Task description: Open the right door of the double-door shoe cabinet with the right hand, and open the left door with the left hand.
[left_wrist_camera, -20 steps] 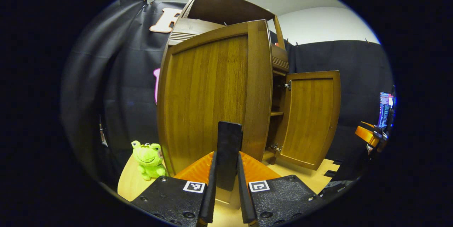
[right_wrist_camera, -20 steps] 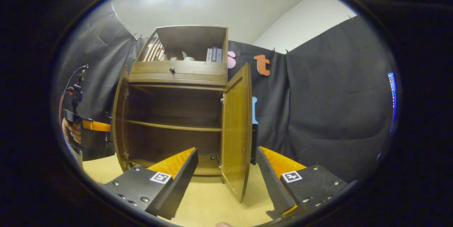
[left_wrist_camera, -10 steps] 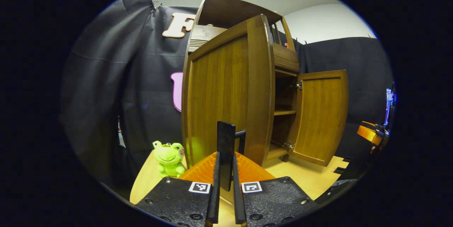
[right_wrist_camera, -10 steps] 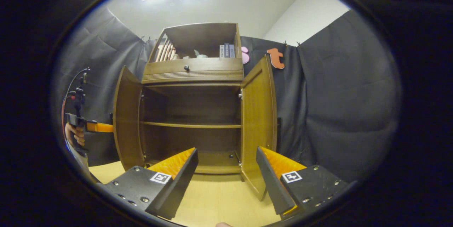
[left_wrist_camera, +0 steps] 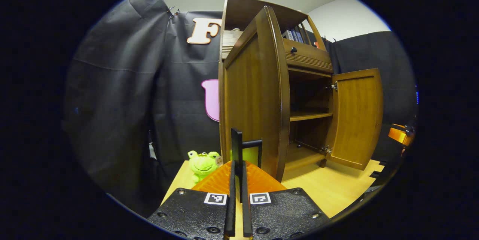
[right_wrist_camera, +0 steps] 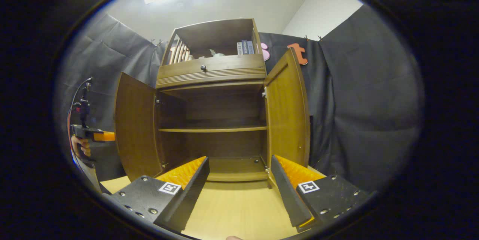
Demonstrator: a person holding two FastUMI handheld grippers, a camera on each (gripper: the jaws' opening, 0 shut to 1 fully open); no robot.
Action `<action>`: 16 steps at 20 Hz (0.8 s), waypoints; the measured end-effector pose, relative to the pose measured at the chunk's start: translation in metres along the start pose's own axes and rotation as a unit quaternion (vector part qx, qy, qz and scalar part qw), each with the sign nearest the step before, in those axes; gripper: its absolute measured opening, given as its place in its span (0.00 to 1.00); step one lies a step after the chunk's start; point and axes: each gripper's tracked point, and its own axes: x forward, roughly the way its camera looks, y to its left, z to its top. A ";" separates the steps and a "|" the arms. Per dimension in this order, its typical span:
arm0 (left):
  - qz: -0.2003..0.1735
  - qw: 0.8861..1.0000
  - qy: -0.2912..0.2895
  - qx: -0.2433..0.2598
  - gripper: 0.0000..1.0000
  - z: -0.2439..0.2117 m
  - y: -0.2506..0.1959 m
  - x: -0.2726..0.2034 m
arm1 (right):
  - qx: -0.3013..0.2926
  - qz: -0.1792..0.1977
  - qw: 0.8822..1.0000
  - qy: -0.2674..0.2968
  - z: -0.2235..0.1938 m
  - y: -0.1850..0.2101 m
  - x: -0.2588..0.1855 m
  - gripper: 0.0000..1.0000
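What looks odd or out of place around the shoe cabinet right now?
Only the green frog plush, sitting on the floor beside the shoe cabinet, behind its open left door. Nothing looks spilled, broken or askew.

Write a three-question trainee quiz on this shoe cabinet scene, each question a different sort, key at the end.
1. True or false: the left claw is shut on the left door's handle.
2. The right claw is: A) open, holding nothing; B) shut on the right door; C) shut on the drawer knob.
3. Fill in: beside the cabinet sits a green plush ____.

Key: 1 true; 2 A; 3 frog.
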 end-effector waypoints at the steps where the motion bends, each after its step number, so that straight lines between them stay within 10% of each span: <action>1: 0.009 1.000 0.000 -0.002 0.07 -0.001 0.009 -0.001 | 0.002 0.004 1.000 0.000 0.000 0.003 0.001 0.98; 16: -0.033 0.998 0.008 -0.051 0.07 -0.014 0.049 0.006 | 0.002 -0.016 1.000 0.012 -0.004 0.006 0.011 0.98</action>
